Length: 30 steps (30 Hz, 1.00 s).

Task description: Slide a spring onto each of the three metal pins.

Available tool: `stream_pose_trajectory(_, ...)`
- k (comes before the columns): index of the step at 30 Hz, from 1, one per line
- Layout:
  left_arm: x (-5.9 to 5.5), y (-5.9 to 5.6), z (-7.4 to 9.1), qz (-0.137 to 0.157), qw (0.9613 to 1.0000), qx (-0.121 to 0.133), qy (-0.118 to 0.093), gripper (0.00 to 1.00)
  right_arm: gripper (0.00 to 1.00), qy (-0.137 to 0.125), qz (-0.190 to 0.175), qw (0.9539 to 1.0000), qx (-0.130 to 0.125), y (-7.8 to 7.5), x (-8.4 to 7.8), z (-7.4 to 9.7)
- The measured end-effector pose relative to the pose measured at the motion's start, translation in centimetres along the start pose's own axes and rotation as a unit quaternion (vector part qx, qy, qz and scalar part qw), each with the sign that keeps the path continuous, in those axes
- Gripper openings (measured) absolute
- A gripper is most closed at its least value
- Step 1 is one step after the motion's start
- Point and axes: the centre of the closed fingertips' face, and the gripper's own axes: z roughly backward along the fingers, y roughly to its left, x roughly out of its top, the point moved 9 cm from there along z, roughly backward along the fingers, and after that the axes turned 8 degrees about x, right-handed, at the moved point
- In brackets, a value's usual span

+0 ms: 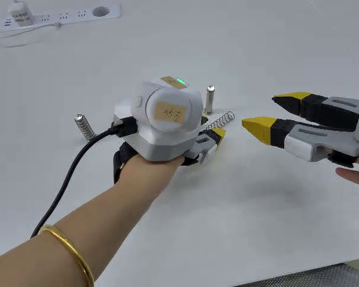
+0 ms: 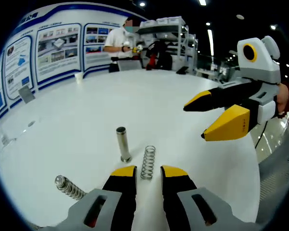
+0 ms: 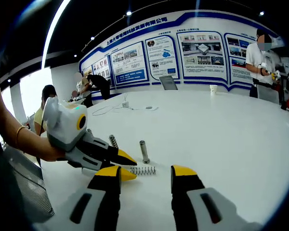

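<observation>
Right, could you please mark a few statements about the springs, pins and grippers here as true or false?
1. A loose spring lies on the table just ahead of the left gripper. True.
2. The upright pin beside that spring already wears a spring. False: it is bare.
3. The right gripper is shut on a spring. False: its jaws are open and hold nothing.
4. A second pin, farther off, carries its own spring. True.
</observation>
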Motion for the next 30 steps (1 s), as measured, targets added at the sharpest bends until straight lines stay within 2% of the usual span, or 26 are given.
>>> stream_pose_trajectory(6,-0.6,0.2,-0.4,-0.006,0.9999,0.002,0.012,0.17,0.42,0.0,-0.006,1.0,-0.004,0.0,-0.1,0.0)
stream_pose_trajectory(10,-0.6,0.4,-0.6,-0.002,1.0,0.0,0.008,0.15,0.41,0.0,-0.01,0.9999,-0.004,0.1,-0.2,-0.2)
stream_pose_trajectory(18,-0.6,0.3,-0.6,-0.016,0.9999,0.001,0.004,0.12,0.39,0.0,-0.023,0.9997,-0.011,0.0,-0.4,-0.3)
stream_pose_trajectory(21,-0.6,0.2,-0.6,-0.025,0.9997,-0.003,-0.001,0.11,0.38,-0.021,-0.052,0.9984,-0.012,0.1,0.0,-0.4)
stream_pose_trajectory(26,-0.5,0.1,-0.1,-0.031,0.9995,0.002,-0.006,0.1,0.39,-0.025,-0.058,0.9979,-0.016,0.3,0.5,-0.6)
stream_pose_trajectory(30,-0.3,-0.2,0.5,-0.049,0.9986,0.008,-0.019,0.1,0.4,-0.034,-0.072,0.9968,-0.013,0.5,1.0,-0.7)
